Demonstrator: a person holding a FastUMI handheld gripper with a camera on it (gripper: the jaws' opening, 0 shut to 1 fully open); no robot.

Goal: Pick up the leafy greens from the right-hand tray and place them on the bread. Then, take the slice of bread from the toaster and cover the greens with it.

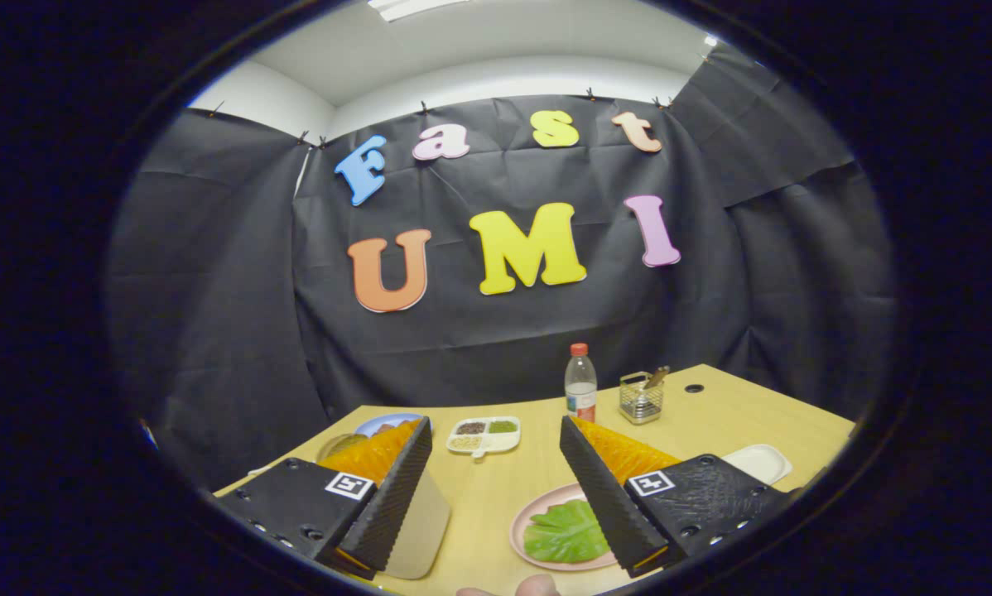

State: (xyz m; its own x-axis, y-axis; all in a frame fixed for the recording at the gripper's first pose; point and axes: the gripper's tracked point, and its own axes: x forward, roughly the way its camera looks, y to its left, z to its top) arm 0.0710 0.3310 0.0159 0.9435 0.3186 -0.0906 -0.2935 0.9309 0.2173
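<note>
The leafy greens (pixel 566 534) lie flat on a pink plate (pixel 529 509), low on the wooden table and right against the inner side of my right finger (pixel 608 488). My gripper (pixel 494 426) is open and raised above the table, with nothing between its fingers. Partly under my left finger (pixel 388 497) sits a pale beige tray (pixel 426 521). Behind that finger's tip a blue plate (pixel 380 424) peeks out; what it holds is hidden.
Beyond the fingers stand a white divided dish of seasonings (pixel 483 434), a water bottle with a red cap (pixel 580 383) and a wire mesh holder (pixel 641 397). A white tray (pixel 761 460) lies at the right table edge. A person's fingertips (pixel 508 589) show nearest me.
</note>
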